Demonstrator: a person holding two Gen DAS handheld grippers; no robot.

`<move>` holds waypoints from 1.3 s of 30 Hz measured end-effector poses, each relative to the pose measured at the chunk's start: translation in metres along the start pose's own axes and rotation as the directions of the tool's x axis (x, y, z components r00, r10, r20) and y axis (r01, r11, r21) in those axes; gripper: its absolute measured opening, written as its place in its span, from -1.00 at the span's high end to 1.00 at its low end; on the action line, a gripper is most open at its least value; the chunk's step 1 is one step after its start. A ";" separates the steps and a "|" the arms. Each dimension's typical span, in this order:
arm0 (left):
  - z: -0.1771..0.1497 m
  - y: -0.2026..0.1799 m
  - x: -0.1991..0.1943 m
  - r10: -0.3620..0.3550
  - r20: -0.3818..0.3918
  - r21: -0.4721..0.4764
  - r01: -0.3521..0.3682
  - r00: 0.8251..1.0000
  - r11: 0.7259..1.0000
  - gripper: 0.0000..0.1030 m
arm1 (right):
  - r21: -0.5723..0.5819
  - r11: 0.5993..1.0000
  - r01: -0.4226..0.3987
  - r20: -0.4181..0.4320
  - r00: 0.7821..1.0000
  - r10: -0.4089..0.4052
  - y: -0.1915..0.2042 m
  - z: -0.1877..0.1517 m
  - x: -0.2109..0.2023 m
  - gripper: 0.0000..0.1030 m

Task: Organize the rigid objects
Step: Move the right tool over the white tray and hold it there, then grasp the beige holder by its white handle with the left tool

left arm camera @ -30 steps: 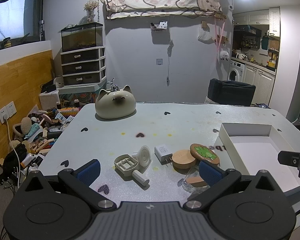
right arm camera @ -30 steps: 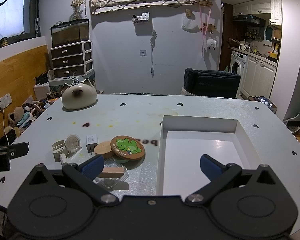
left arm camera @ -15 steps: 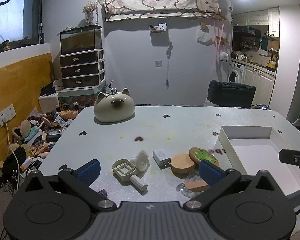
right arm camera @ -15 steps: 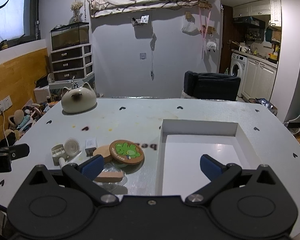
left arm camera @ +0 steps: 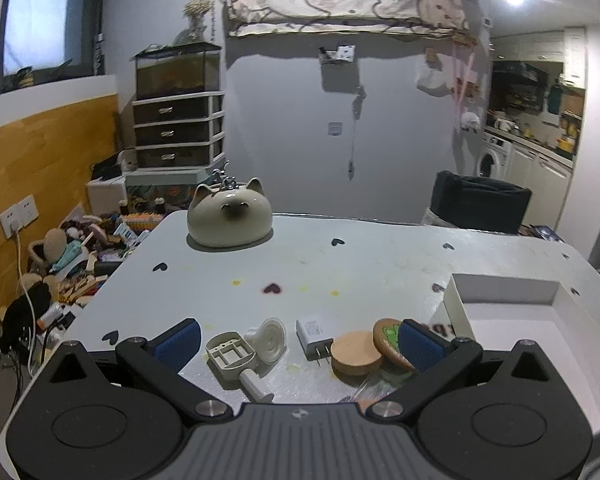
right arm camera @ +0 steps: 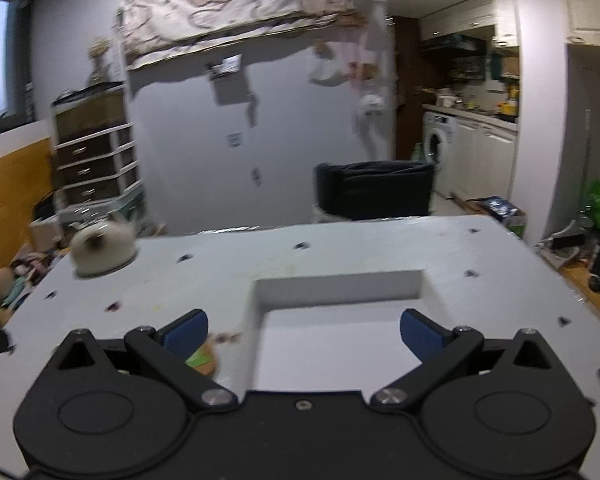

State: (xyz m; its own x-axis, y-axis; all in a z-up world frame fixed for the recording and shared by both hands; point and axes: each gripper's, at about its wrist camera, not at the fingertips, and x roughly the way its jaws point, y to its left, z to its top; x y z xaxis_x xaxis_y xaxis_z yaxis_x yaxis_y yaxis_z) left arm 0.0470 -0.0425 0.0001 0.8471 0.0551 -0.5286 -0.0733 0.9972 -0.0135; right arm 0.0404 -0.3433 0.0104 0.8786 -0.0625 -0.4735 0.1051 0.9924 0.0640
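The left tongs [left arm camera: 298,340] hang spread wide with nothing between the blue pads, low over the near edge of the desk [left arm camera: 380,264]. Along that near edge lies a row of small items: a beige plastic scoop [left arm camera: 236,358] with a white handle, a round white plastic piece [left arm camera: 271,339] leaning against it, a white plug adapter [left arm camera: 314,338] just beside, a plain wooden disc [left arm camera: 355,356], and a green-printed coaster [left arm camera: 388,342] resting tilted on the disc's far side, partly hidden behind the right pad. A clear plastic item (only a sliver shows) lies at the very edge below the disc.

The white box [left arm camera: 508,320] sits at the desk's near right corner, its inside bare. A cat-shaped ceramic pot [left arm camera: 230,220] stands at the far left corner, well apart from the rest.

The right tongs [right arm camera: 304,332] are likewise spread wide and grip nothing; they hover over the near wall of the white box [right arm camera: 340,284]. This view is blurred, and only the green-printed coaster [right arm camera: 202,360] peeks out beside the left pad.
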 end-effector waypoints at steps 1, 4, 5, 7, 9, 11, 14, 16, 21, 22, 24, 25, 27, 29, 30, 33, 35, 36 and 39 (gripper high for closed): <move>0.001 -0.002 0.003 0.010 -0.005 -0.010 -0.010 1.000 1.000 -1.00 | -0.006 1.000 0.016 0.003 1.000 -0.016 -0.011 0.004 0.004 -1.00; 0.003 -0.011 0.013 0.042 -0.025 -0.038 -0.043 0.999 0.998 -1.00 | -0.025 0.998 0.057 0.003 0.998 -0.057 -0.041 0.013 0.013 -1.00; 0.004 -0.013 0.017 0.054 -0.032 -0.049 -0.055 0.998 0.997 -1.00 | -0.030 0.997 0.068 -0.002 0.998 -0.068 -0.050 0.016 0.017 -1.00; 0.004 -0.018 0.022 0.074 -0.042 -0.068 -0.077 0.996 0.995 -1.00 | -0.045 0.996 0.080 -0.025 0.996 -0.081 -0.068 0.019 0.026 -1.00; 0.003 -0.021 0.029 0.093 -0.061 -0.090 -0.098 0.994 0.991 -1.00 | -0.062 0.995 0.079 -0.055 0.995 -0.083 -0.084 0.021 0.035 -1.00; 0.001 -0.020 0.034 0.104 -0.085 -0.124 -0.114 0.991 0.986 -1.00 | -0.066 0.997 0.032 -0.094 0.995 -0.039 -0.102 0.018 0.047 -0.90; -0.004 -0.019 0.041 0.135 -0.115 -0.161 -0.152 0.984 0.975 -1.00 | -0.072 0.997 0.000 -0.179 0.984 -0.013 -0.122 0.008 0.066 -0.52; -0.008 -0.020 0.045 0.167 -0.131 -0.168 -0.188 0.977 0.968 -1.00 | -0.066 0.998 -0.012 -0.234 0.972 -0.004 -0.132 -0.002 0.078 -0.42; -0.020 -0.019 0.052 0.224 -0.166 -0.186 -0.254 0.960 0.949 -1.00 | -0.030 0.999 -0.037 -0.357 0.934 0.023 -0.147 -0.029 0.111 0.24; -0.022 -0.019 0.053 0.229 -0.173 -0.188 -0.261 0.958 0.947 -1.00 | -0.031 0.999 -0.023 -0.374 0.928 0.010 -0.149 -0.034 0.118 0.28; -0.026 -0.019 0.056 0.239 -0.189 -0.188 -0.274 0.953 0.943 -1.00 | -0.032 0.999 -0.008 -0.394 0.919 -0.006 -0.151 -0.042 0.127 0.42; -0.027 -0.019 0.056 0.243 -0.191 -0.189 -0.278 0.951 0.942 -1.00 | -0.032 0.999 -0.002 -0.404 0.915 -0.011 -0.153 -0.045 0.130 0.47; -0.029 -0.018 0.057 0.253 -0.198 -0.193 -0.290 0.947 0.937 -1.00 | -0.032 0.999 0.004 -0.419 0.908 -0.017 -0.155 -0.048 0.138 0.64; -0.030 -0.016 0.060 0.255 -0.205 -0.195 -0.295 0.945 0.935 -1.00 | -0.030 1.000 0.009 -0.435 0.900 -0.021 -0.157 -0.051 0.143 0.73; -0.031 -0.016 0.063 0.251 -0.211 -0.195 -0.292 0.945 0.936 -1.00 | -0.029 1.000 0.012 -0.442 0.897 -0.024 -0.157 -0.052 0.146 0.80; -0.033 -0.011 0.074 0.232 -0.234 -0.198 -0.280 0.944 0.939 -1.00 | -0.019 0.999 0.026 -0.468 0.883 -0.032 -0.161 -0.056 0.152 0.91; -0.033 -0.006 0.082 0.221 -0.247 -0.201 -0.273 0.944 0.941 -1.00 | -0.012 1.000 0.027 -0.487 0.873 -0.030 -0.161 -0.058 0.157 0.91; -0.033 -0.003 0.087 0.218 -0.251 -0.204 -0.272 0.943 0.941 -1.00 | -0.009 0.999 0.032 -0.495 0.868 -0.032 -0.162 -0.059 0.157 0.90; -0.033 0.005 0.100 0.217 -0.260 -0.201 -0.273 0.941 0.941 -0.99 | -0.002 0.999 0.055 -0.506 0.861 -0.048 -0.161 -0.063 0.160 0.87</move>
State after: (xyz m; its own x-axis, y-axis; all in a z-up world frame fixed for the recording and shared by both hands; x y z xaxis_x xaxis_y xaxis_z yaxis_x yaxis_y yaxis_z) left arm 0.1138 -0.0337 -0.0807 0.6440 0.2555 -0.7210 -0.4057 0.9132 -0.0387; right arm 0.1348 -0.5064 -0.1307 0.5158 -0.0478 -0.8553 0.1519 0.9877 0.0364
